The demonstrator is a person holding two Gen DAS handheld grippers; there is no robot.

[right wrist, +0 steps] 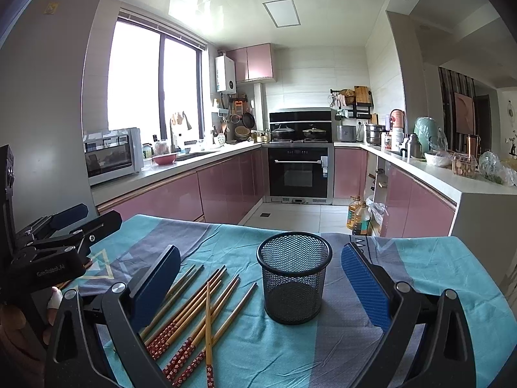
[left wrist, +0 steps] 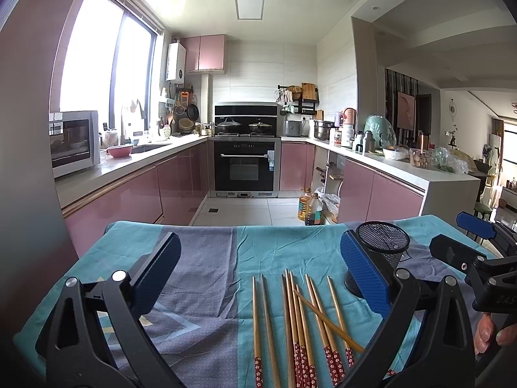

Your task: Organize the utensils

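Note:
Several bamboo chopsticks [left wrist: 299, 320] with red flowered ends lie loose on the teal and grey tablecloth [left wrist: 206, 268], one crossed over the others. They also show in the right wrist view [right wrist: 200, 307]. A black mesh holder [right wrist: 294, 276] stands upright and empty to their right; it also shows in the left wrist view [left wrist: 383, 252]. My left gripper [left wrist: 258, 278] is open and empty above the chopsticks. My right gripper [right wrist: 260, 287] is open and empty, with the holder between its fingers' line of sight.
The table's far edge [right wrist: 258, 226] drops to the kitchen floor. Oil bottles [right wrist: 357, 215] stand on the floor beyond it. Pink cabinets and counters run along both sides, with an oven [right wrist: 299, 173] at the back.

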